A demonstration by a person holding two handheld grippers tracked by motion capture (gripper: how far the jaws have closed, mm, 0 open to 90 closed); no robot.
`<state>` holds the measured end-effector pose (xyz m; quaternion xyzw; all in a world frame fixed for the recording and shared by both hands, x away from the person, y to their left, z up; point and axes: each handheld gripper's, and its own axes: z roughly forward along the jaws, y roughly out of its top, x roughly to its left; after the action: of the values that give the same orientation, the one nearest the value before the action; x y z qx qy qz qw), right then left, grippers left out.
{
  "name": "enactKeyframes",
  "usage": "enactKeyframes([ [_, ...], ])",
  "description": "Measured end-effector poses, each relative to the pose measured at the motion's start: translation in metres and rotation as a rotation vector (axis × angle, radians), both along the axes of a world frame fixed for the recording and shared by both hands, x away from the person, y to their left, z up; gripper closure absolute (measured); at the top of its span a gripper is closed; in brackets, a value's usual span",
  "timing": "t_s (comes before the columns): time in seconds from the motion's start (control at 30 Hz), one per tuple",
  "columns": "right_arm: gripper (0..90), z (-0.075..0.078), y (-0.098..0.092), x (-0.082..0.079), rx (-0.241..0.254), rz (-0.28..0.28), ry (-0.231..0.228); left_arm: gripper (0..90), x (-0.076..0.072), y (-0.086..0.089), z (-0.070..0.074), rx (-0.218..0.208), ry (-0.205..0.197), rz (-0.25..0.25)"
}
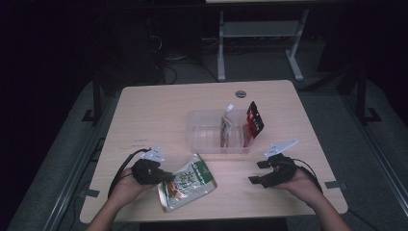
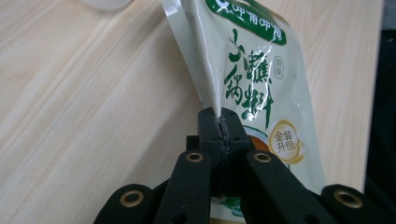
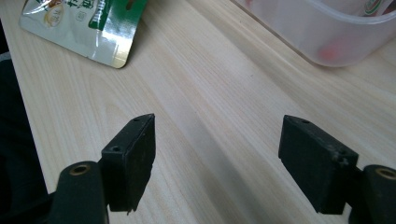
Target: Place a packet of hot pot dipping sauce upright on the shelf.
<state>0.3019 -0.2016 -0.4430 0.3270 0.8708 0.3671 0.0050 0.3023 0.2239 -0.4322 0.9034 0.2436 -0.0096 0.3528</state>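
Currently your left gripper (image 2: pixel 219 128) is clenched on the edge of the green snack pouch (image 1: pixel 186 181), which lies on the worktop (image 1: pixel 154 110) at seven o'clock from the clear bin (image 1: pixel 204 137). Your right gripper (image 3: pixel 217 158) rests released. Next, lift and carry binward.

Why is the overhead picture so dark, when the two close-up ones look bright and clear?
High view: the light falls mainly on the table, the room behind is nearly black, and everything looks soft. Left gripper view: bright and sharp on the green and cream pouch, with glare on its glossy film; the left gripper is clamped on its edge. Right gripper view: evenly lit wood, the plastic bin slightly blurred.
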Motion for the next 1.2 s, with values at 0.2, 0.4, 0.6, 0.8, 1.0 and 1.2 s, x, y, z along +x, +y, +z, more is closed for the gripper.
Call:
enactKeyframes([
  [0.2,26.9,0.001,-0.001,0.0,0.017,-0.001,0.002,90.0,-0.004,0.0,0.011,-0.047,-0.031,-0.009],
  [0.4,26.8,0.005,-0.003,0.0,0.076,0.004,0.006,90.0,-0.008,-0.001,0.021,-0.085,-0.059,-0.021],
  [0.6,25.0,0.014,-0.001,-0.003,0.175,0.039,0.013,90.0,-0.012,-0.005,0.028,-0.115,-0.076,-0.031],
  [0.8,24.1,0.025,0.008,-0.004,0.238,0.096,0.016,90.0,-0.014,-0.011,0.034,-0.132,-0.089,-0.047],
  [1.0,24.1,0.034,0.023,0.002,0.284,0.135,0.024,90.0,-0.016,-0.016,0.039,-0.141,-0.103,-0.061],
  [1.2,24.5,0.041,0.037,0.009,0.338,0.169,0.034,90.0,-0.017,-0.019,0.041,-0.161,-0.109,-0.062],
])
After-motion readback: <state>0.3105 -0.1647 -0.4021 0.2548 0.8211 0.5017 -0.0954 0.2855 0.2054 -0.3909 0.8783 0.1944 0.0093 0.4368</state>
